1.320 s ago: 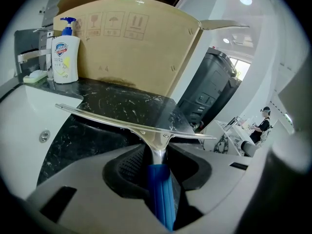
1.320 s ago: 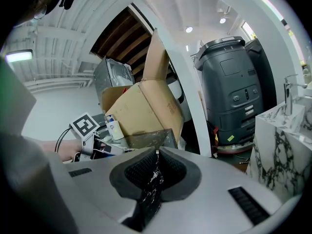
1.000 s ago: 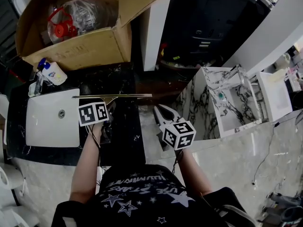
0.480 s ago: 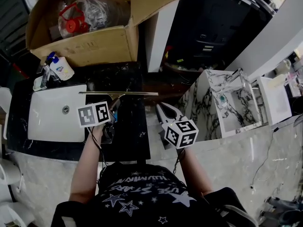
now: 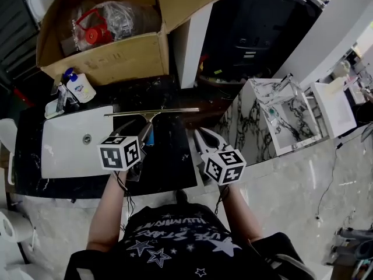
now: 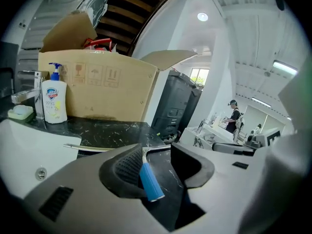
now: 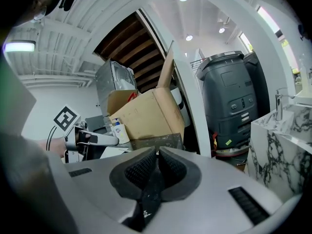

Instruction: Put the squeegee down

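Farthest back, a big open cardboard box (image 5: 111,54) on a black marbled worktop (image 5: 169,162), flaps up, with a clear bag and something red inside. Set into the worktop at the person's left, a white sink basin (image 5: 64,150), with a tap (image 5: 63,98) and a white pump bottle of soap (image 5: 80,87) at its far edge, just in front of the box. Off to the right, apart from the worktop, a white marbled sink unit (image 5: 280,121).

Nearer, both arms stretched forward over the worktop's near edge. Left gripper (image 6: 156,155) held above the dark marble beside the basin, jaws wide apart and closing. Right gripper (image 7: 157,155) out past the worktop's right edge, jaws together with nothing between them.

Flat on the worktop, just beyond the left gripper, the squeegee (image 5: 150,116): long blade crosswise, from near the basin's far corner toward the worktop's right edge, blue handle pointing back at the person. Seen along the left gripper, the handle's end in the gap between the jaws, clear of the right pad, close against the left one, contact not to be made out.
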The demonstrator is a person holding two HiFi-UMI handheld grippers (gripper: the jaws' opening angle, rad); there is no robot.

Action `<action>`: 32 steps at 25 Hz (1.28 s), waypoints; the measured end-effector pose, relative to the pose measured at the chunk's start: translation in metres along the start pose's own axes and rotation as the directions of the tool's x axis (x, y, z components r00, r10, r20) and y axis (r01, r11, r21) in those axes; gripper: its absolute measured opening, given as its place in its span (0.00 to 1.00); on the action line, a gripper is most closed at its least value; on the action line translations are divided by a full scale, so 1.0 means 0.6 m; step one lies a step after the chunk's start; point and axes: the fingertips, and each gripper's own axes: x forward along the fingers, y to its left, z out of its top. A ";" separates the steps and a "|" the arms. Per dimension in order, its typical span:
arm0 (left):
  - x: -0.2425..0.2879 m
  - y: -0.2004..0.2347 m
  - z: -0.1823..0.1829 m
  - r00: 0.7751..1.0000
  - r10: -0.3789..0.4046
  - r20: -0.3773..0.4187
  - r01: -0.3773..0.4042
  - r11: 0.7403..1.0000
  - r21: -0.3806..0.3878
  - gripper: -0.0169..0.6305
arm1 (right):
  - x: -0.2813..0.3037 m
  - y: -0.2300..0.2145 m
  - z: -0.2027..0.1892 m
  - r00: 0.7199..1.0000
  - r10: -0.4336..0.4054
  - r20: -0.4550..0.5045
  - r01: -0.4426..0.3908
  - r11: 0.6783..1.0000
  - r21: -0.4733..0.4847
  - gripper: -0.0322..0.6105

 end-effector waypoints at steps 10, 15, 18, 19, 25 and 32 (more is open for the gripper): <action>-0.113 0.019 -0.023 0.996 -0.058 0.073 0.057 0.998 0.015 0.15 | -0.044 0.085 -0.018 0.996 -0.080 0.049 0.079 0.997 0.022 0.13; -0.163 0.032 -0.051 0.994 -0.085 0.062 0.084 0.996 0.030 0.08 | -0.057 0.151 -0.043 0.997 -0.067 0.044 0.067 0.998 0.004 0.13; -0.192 0.043 -0.079 0.994 -0.102 0.042 0.102 0.995 0.023 0.07 | -0.067 0.189 -0.061 0.997 -0.064 0.040 0.065 0.998 -0.007 0.13; -0.202 0.046 -0.089 0.993 -0.108 0.037 0.107 0.994 0.021 0.07 | -0.072 0.200 -0.068 0.997 -0.067 0.040 0.068 0.998 -0.008 0.13; -0.266 0.058 -0.136 0.991 -0.134 0.018 0.134 0.991 0.016 0.06 | -0.108 0.263 -0.103 0.996 -0.085 0.035 0.085 0.996 0.005 0.13; -0.350 0.072 -0.174 0.988 -0.155 0.020 0.154 0.988 0.023 0.06 | -0.156 0.342 -0.145 0.992 -0.117 0.036 0.117 0.993 0.013 0.13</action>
